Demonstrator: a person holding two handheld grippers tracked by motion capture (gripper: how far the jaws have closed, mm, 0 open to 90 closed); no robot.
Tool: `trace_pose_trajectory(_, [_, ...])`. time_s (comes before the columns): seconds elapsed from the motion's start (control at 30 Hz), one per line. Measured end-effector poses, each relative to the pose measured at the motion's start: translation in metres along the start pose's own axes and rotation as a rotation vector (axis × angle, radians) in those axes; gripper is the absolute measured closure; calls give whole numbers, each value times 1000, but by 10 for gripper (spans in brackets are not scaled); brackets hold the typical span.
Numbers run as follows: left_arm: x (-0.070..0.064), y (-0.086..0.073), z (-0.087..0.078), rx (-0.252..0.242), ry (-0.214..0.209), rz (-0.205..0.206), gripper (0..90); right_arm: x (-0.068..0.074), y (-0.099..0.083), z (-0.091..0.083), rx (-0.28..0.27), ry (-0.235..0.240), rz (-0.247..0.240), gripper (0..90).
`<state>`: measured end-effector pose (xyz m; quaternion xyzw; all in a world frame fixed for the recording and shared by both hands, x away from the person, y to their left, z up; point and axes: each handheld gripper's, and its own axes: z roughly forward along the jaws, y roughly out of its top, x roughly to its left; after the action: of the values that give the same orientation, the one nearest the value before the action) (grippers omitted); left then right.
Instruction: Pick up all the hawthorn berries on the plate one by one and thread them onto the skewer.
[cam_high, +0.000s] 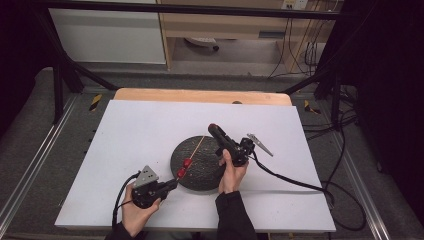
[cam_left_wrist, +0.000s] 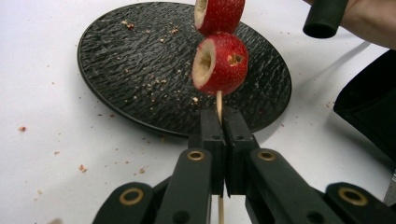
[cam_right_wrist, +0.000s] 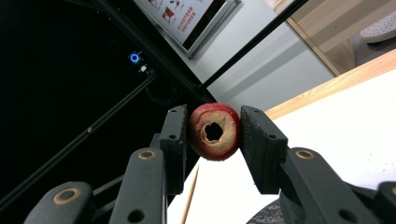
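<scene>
A: Hawthorn-like red cored fruit (cam_right_wrist: 215, 131), round w/ a hole thru the middle, is sitting clamped between the right gripper (cam_high: 213, 128)'s two black jaws, raised above the far side of the round black textured plate (cam_left_wrist: 116, 60); hole is facing the right gripper view's camera.

B: And the thin wooden skewer (cam_high: 197, 146)?

A: Left gripper (cam_left_wrist: 223, 128) is clenching it near its lower end, jaws fully closed on the stick; two more red fruits (cam_left_wrist: 219, 64) are already riding on it just above the jaws, over the plate's near edge; free tip is pointing up and away across the plate.

B: So the step looks like threading the third one, imo.

A: Prob; for that, hole axis is needing to line up w/ the stick, not just meet the tip; steady the skewer hand, bring the fruit down along the stick's line; slow push, else the thin stick is bending or the fruit is splitting.

B: Grip force?

A: Light; the flesh looks soft, crumbs are already lying on the plate and on the white table sheet (cam_high: 140, 130).
</scene>
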<state>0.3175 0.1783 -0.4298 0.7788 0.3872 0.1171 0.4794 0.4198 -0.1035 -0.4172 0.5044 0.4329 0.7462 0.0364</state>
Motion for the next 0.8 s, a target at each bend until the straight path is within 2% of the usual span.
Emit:
trace_pose_trajectory(0.33, [-6, 3, 6, 1, -6, 3, 883, -1, 0, 0, -24, 10, 21, 632])
trace_pose_trajectory(0.8, [-10, 5, 11, -16, -7, -3, 883, 0, -2, 0, -28, 20, 32, 632])
